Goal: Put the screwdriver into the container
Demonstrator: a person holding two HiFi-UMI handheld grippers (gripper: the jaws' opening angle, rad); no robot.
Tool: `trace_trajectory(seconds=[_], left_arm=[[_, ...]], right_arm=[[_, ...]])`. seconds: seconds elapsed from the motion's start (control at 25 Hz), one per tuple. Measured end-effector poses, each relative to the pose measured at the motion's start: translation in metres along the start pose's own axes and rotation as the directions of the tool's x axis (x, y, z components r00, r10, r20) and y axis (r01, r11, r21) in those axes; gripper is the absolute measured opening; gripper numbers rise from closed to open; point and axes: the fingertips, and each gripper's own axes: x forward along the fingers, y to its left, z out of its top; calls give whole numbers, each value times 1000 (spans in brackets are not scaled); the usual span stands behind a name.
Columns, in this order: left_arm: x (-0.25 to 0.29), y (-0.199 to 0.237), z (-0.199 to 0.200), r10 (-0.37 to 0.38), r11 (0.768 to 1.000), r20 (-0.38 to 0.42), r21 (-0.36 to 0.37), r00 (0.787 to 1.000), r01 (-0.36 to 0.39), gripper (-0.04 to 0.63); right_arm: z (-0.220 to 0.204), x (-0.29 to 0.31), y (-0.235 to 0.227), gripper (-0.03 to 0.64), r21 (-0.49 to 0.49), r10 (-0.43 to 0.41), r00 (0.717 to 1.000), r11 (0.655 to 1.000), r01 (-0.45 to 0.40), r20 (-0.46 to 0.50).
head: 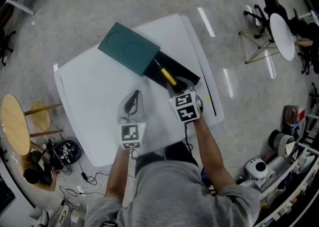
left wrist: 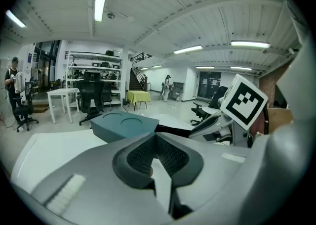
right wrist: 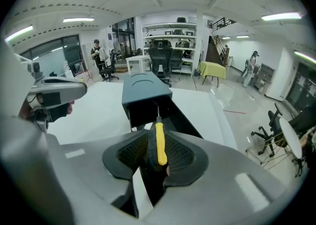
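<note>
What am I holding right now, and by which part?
The right tool grips the screwdriver by its yellow handle, shaft pointing at the container. The left tool holds nothing.

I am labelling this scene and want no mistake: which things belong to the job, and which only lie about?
Belong to the job: screwdriver, in the right gripper; black container; teal cover on its far end; white table under them.

Lying about: left gripper, holding nothing; wooden stool; small round table; cables on the floor.

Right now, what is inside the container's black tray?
Only the yellow screwdriver, held over it by the right tool, shows there. The part under the teal cover is hidden.
</note>
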Motion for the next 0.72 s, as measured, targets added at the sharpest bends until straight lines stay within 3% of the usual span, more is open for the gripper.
trace_trajectory(seconds=[0.4, 0.72], left_arm=[[-41, -21, 23, -16, 999, 54, 51, 998, 13, 12], [-82, -46, 44, -46, 995, 115, 93, 992, 36, 12]], right_arm=[[23, -72, 9, 94, 63, -53, 983, 997, 42, 178], [28, -138, 21, 75, 130, -125, 930, 988, 84, 347]])
